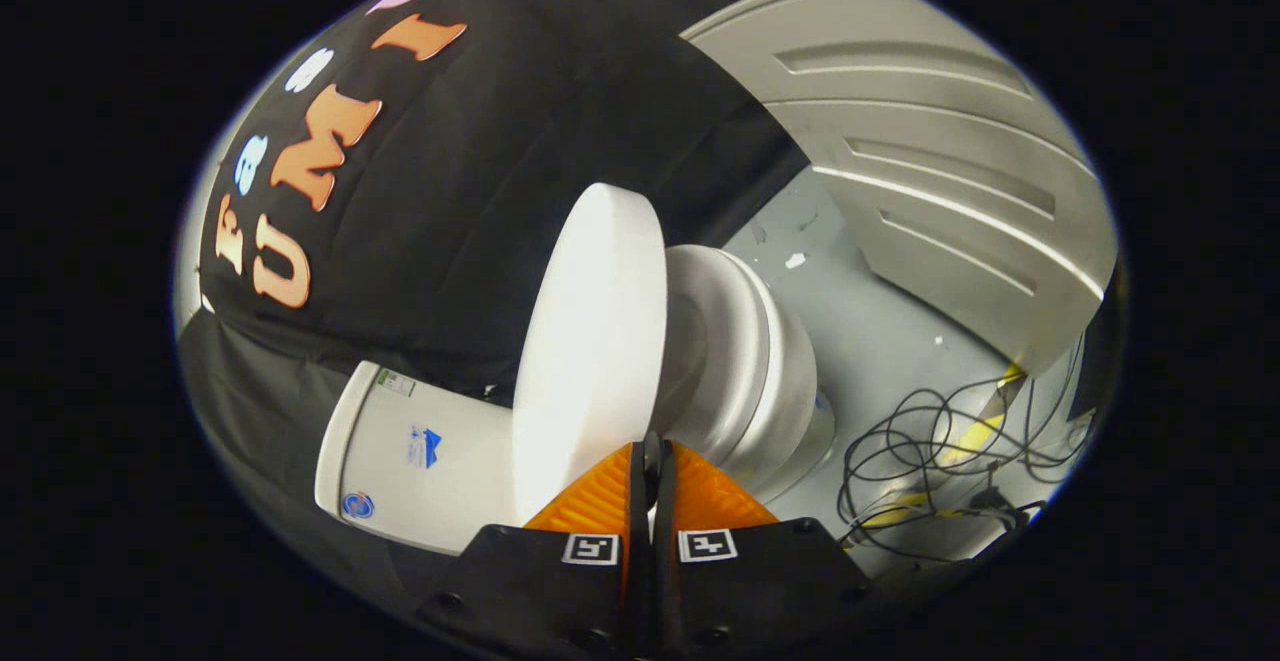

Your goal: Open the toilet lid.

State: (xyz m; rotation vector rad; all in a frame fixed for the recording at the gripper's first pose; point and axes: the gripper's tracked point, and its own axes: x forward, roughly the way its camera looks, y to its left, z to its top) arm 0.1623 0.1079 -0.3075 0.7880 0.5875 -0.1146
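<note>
The gripper [650, 461] has its fingers clamped on the rim of the white oval plastic toilet lid [590, 341]; the lid stands edge-on straight ahead, part-raised off the white seat [745, 361].

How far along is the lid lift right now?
Done: the toilet lid is raised well off the seat, standing steeply. In hand: the claw has its fingers nearly together at the lid's edge; whether they pinch it is unclear. Left: tipping it back toward the tank.

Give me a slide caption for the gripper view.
Gripper closed under the raised toilet lid, seat uncovered beyond.
</note>
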